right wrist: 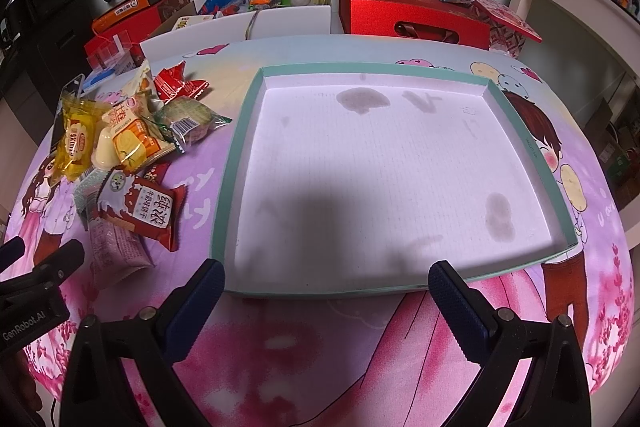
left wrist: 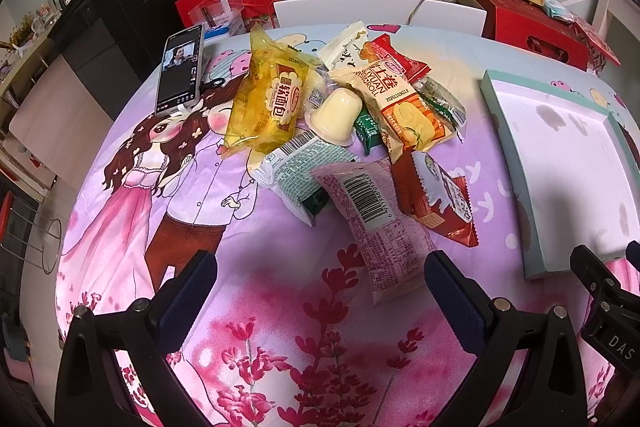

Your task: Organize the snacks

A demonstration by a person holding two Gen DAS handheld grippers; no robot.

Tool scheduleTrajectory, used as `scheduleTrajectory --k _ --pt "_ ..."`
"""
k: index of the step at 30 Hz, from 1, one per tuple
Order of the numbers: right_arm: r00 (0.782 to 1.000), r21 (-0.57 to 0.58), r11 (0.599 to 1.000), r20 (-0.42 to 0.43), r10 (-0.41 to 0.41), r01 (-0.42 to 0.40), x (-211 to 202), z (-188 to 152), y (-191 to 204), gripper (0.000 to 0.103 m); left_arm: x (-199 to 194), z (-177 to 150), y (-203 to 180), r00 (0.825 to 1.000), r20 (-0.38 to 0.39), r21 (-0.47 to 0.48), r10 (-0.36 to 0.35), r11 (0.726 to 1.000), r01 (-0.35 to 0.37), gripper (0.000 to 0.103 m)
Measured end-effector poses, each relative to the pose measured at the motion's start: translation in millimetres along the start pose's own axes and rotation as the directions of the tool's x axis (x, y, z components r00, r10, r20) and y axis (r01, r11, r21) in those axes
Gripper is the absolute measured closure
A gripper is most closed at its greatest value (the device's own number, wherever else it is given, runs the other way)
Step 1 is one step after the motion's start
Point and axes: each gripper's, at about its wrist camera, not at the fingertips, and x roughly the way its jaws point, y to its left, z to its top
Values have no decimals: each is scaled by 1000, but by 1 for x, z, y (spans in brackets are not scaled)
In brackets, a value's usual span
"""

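1. Left gripper (left wrist: 320, 291) hovers with jaws spread wide, nothing between them, just short of the pink packet (left wrist: 372, 215).
2. Snack pile (left wrist: 340, 115) sits left of the tray (right wrist: 232, 163).
3. Right gripper (right wrist: 326, 291) gapes too, at the tray's near rim.

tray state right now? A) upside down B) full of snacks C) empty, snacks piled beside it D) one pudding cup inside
C: the tray holds only stains and a shadow, open side up, while the snack pile, pudding cup included, lies on the cloth to its left.
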Motion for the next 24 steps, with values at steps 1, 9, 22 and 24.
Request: scheduleTrajectory --k 1,9,22,24 --pt "1000 0 1000 0 0 0 0 0 0 0 0 0 0 1000 0 0 0 1000 0 0" --pt "1000 0 1000 0 0 0 0 0 0 0 0 0 1 1000 0 -2 -3 1000 3 0" --pt "1000 -1 1000 0 -1 1 0 0 0 0 0 1 4 1000 -5 -14 -27 1000 27 0" --pt "1000 -3 1000 1 -2 2 0 0 0 0 -1 2 4 999 -5 -20 -32 999 32 0"
